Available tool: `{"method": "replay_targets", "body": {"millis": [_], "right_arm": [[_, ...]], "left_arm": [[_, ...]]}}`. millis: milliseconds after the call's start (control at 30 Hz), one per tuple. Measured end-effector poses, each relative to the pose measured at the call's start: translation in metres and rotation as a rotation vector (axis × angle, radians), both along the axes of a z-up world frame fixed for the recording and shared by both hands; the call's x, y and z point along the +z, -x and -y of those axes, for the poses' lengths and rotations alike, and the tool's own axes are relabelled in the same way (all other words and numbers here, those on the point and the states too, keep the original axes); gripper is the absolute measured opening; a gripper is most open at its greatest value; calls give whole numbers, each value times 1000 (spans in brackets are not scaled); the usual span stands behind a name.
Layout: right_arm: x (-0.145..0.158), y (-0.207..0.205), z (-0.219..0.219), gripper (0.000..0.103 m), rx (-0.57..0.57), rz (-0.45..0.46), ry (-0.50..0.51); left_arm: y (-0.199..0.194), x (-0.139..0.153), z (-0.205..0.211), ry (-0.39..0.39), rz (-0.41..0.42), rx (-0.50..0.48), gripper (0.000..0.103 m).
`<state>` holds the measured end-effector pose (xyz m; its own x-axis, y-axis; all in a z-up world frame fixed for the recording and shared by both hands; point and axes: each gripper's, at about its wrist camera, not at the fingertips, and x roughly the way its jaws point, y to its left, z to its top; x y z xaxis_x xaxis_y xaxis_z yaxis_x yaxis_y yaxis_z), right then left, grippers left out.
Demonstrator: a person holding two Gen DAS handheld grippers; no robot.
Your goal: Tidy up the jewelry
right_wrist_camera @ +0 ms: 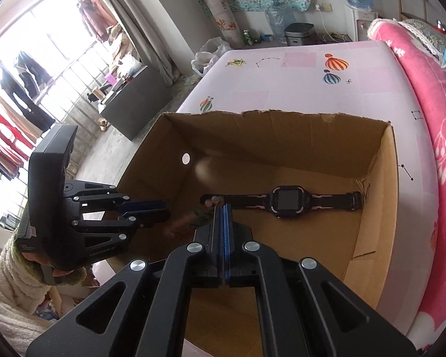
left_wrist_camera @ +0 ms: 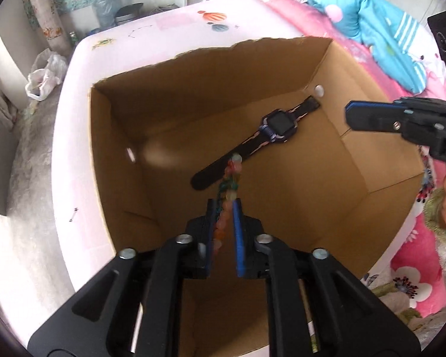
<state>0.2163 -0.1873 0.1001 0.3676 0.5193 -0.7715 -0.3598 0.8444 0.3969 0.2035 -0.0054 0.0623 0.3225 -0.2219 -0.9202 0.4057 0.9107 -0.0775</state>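
Left tongs (left_wrist_camera: pixel 225 205) fill the bottom centre of the left view, nearly closed on a bead bracelet (left_wrist_camera: pixel 227 205) that runs between the blue pads and dangles from the tips toward the lower middle of the box (left_wrist_camera: pixel 282 68). Below the hanging end, mid-frame, a watch (left_wrist_camera: pixel 278 126) lies flat on the box floor, its strap running diagonally from upper right to lower left. Right tongs (right_wrist_camera: pixel 222 208) sit at the bottom centre of the right view with the pads pressed together and nothing visible between them; in the left view they hover at the right edge, over the box's right wall. The risk, as I judge it, is the bracelet: only a few round beads are pinched, so it may slip out early, or snag on a pad when the grip opens and get dragged back out. Dropped from this spot it would likely land across the strap and tangle with it. The box rests on a bed (right_wrist_camera: pixel 297 68), so a nudge to its wall could shift it.
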Motion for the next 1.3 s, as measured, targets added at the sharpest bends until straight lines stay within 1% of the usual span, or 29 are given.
{"method": "replay_targets", "body": {"millis": [167, 267, 333, 400, 467, 500, 633, 733, 833, 900, 967, 1133, 1200, 1300], "right_arm": [[0, -4, 9, 1, -16, 4, -8], [0, -8, 8, 1, -22, -2, 12], [-1, -14, 4, 1, -12, -24, 26], [-5, -22, -3, 1, 8, -67, 39], [-13, -33, -14, 1, 38, -126, 69], [-22, -41, -24, 1, 64, -176, 92], [-50, -60, -57, 1, 139, -307, 153], [-75, -72, -81, 1, 171, -375, 246], [-93, -82, -95, 1, 172, -395, 344], [-104, -89, -99, 1, 158, -419, 370], [-110, -93, -100, 0, 145, -426, 377], [-108, -95, -101, 0, 116, -400, 359], [-108, -94, -99, 0, 100, -384, 342], [-108, -94, -94, 0, 70, -387, 302]], "left_arm": [[5, 9, -7, -1, 25, 18, 19], [10, 21, -15, 9, 78, 37, 19], [13, 28, -19, 16, 117, 50, 19], [20, 37, -21, 22, 180, 71, 22], [31, 48, -28, 34, 255, 90, 32], [35, 51, -31, 41, 283, 98, 33], [53, 58, -44, 83, 358, 134, 38], [64, 55, -56, 123, 372, 162, 39], [72, 52, -71, 164, 375, 204, 39], [76, 49, -79, 187, 368, 227, 39], [79, 44, -88, 197, 364, 250, 39], [85, 36, -109, 200, 353, 291, 39], [87, 35, -112, 203, 357, 297, 39], [90, 34, -114, 214, 365, 303, 39]]}}
